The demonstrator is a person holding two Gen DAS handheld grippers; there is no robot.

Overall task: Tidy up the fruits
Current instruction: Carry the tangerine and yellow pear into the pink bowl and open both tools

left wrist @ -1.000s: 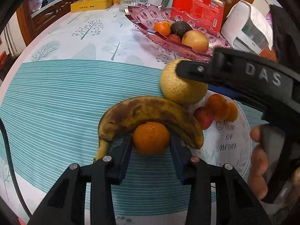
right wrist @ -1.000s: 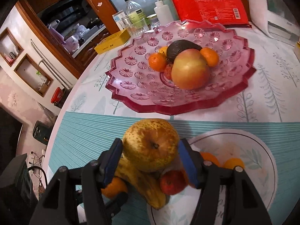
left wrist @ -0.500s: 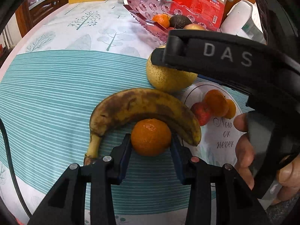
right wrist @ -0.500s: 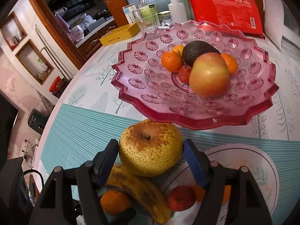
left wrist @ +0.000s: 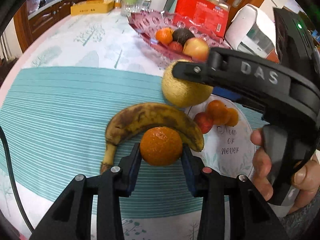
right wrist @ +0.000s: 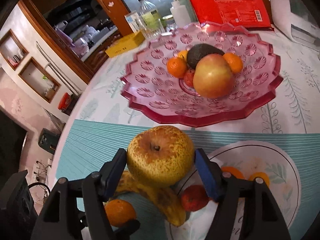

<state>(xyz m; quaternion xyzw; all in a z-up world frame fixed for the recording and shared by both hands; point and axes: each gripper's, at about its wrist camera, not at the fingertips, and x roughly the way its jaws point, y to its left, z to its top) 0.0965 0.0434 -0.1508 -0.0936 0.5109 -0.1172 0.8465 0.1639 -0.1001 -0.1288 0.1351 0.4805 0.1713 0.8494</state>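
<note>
Pink glass, the fruit dish [right wrist: 160,104] is the biggest thing on the table [left wrist: 60,46] and the likely goal: it lies straight ahead of the right gripper [right wrist: 161,170], beyond the teal mat [left wrist: 60,104], with an apple [right wrist: 213,78], an avocado [right wrist: 202,53] and small oranges already heaped at its centre. Its near rim is open, and the bare glass on its left half looks like the easiest landing place.

Next in size, the pear [right wrist: 160,156] sits between the right gripper's blue pads, stem end up. The left pad seems to touch its skin; a sliver of gap may remain on the right, so I cannot tell whether the grip is firm. From the left wrist view the pear looks to be lifted or resting just past the banana [left wrist: 152,118]; which one I cannot say. Judging by this, the coming move is a short carry forward and slightly up over the dish rim, and the right hand is clearly the nearer one to the dish.

The banana lies crosswise to both grippers, its long axis running left to right, stem toward the left, curve arching away from the left gripper [left wrist: 161,160].

Smallest, a tangerine [left wrist: 161,146] nestles in the banana's hollow, clamped between the left gripper's pads on both sides. Its path to the dish is longer and passes where the right gripper now is, so the pear probably ought to go first. A few small fruits wait on the white plate [left wrist: 236,160] to the right.
</note>
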